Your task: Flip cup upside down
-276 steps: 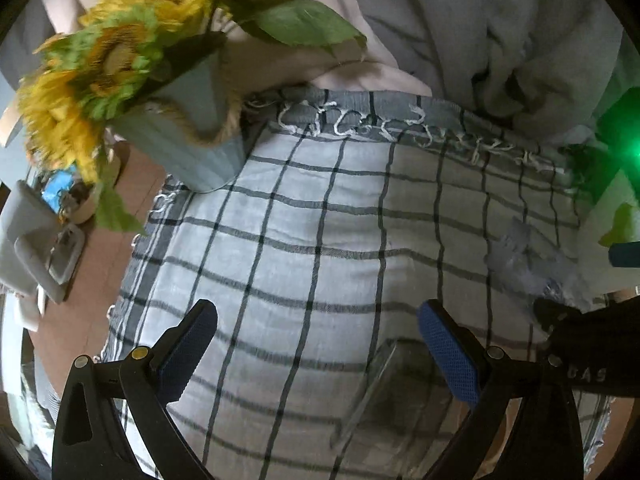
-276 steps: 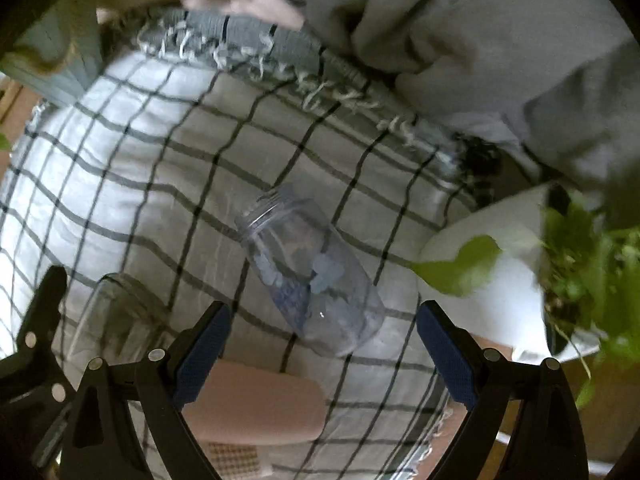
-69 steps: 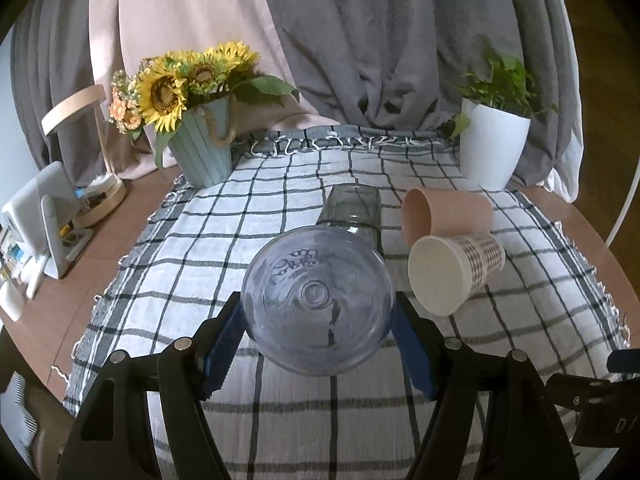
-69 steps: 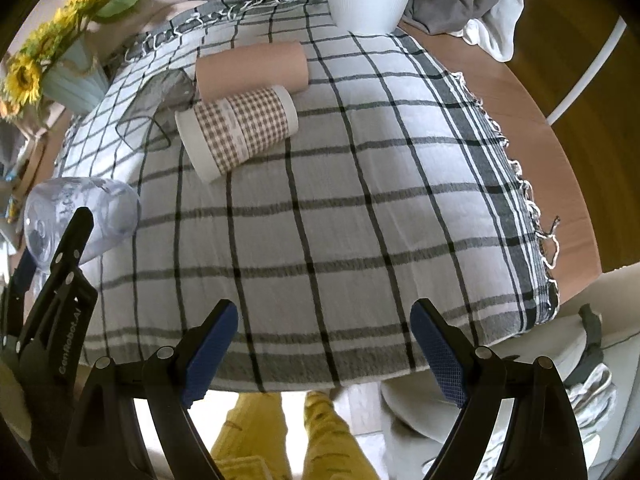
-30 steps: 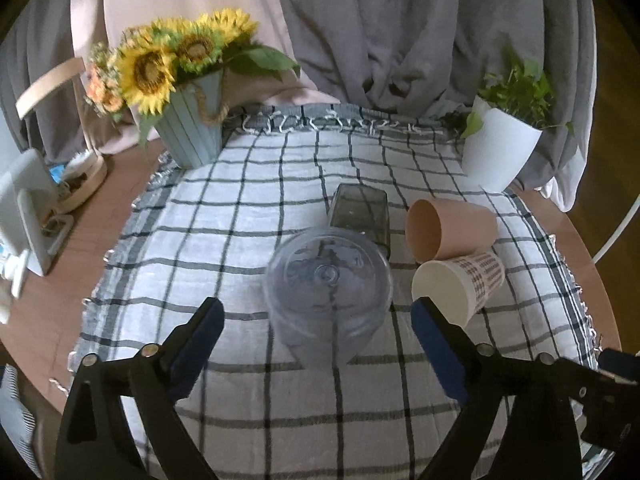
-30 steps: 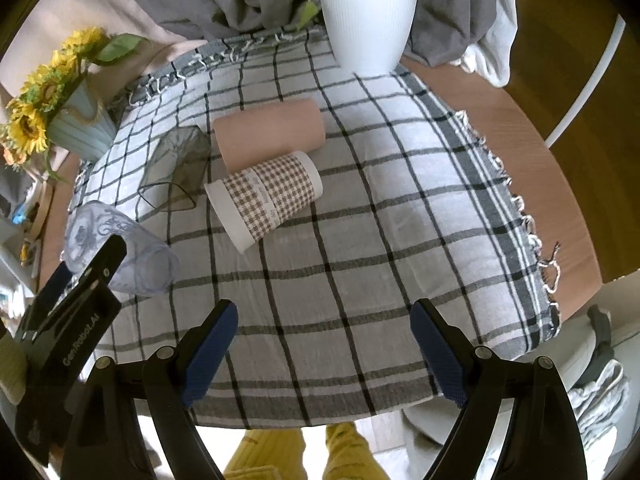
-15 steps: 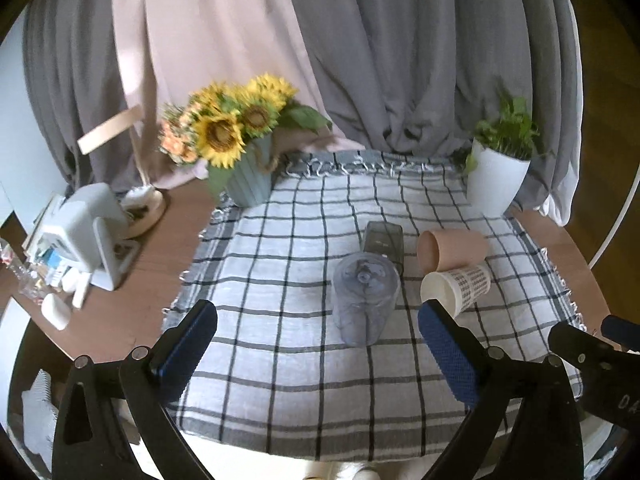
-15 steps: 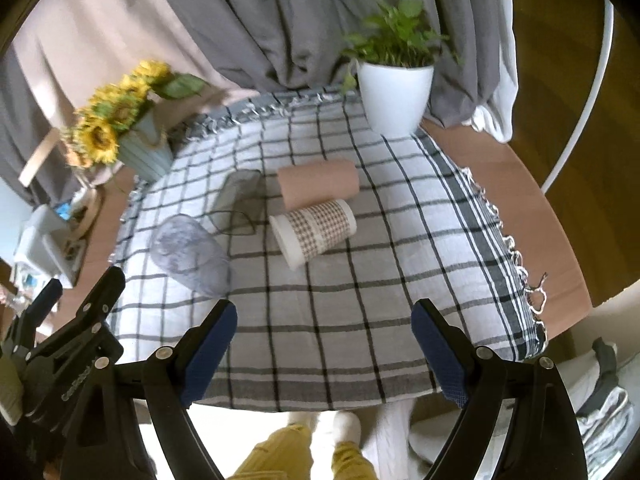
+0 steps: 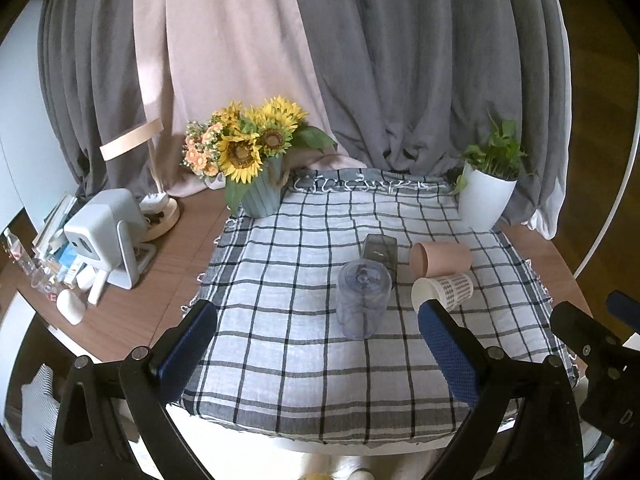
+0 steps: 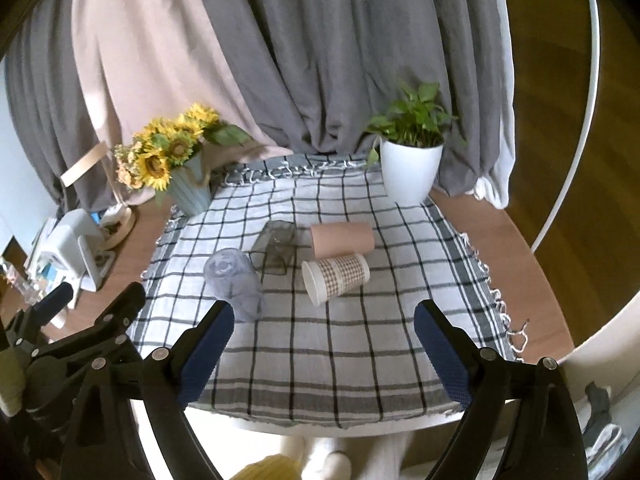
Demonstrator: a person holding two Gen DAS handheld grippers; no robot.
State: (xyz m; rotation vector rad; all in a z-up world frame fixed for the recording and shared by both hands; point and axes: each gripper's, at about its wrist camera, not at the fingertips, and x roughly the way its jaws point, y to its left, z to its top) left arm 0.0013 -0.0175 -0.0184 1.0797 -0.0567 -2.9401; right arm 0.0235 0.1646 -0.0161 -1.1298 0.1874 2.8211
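Looking along my left gripper [image 9: 316, 336], I am holding its jaws wide apart with nothing between them, back from the near edge of the checked cloth [image 9: 280, 364]. Four cups are sitting on that cloth: one clear cup [image 9: 363, 299] is standing mouth-down near the middle, and three are lying on their sides just beyond and to the right of it, a smoky glass [image 9: 379, 249], a pink cup [image 9: 440, 258] and a checked paper cup [image 9: 442, 292]. One sunflower vase [image 9: 262, 196] is at the far left corner and one white plant pot [image 9: 484, 198] at the far right corner.

Through the right wrist view, I am keeping my right gripper [image 10: 322, 340] spread just as wide and empty. The same four cups are showing: the clear cup [image 10: 234, 282] inverted toward the left, the other three lying beside it.
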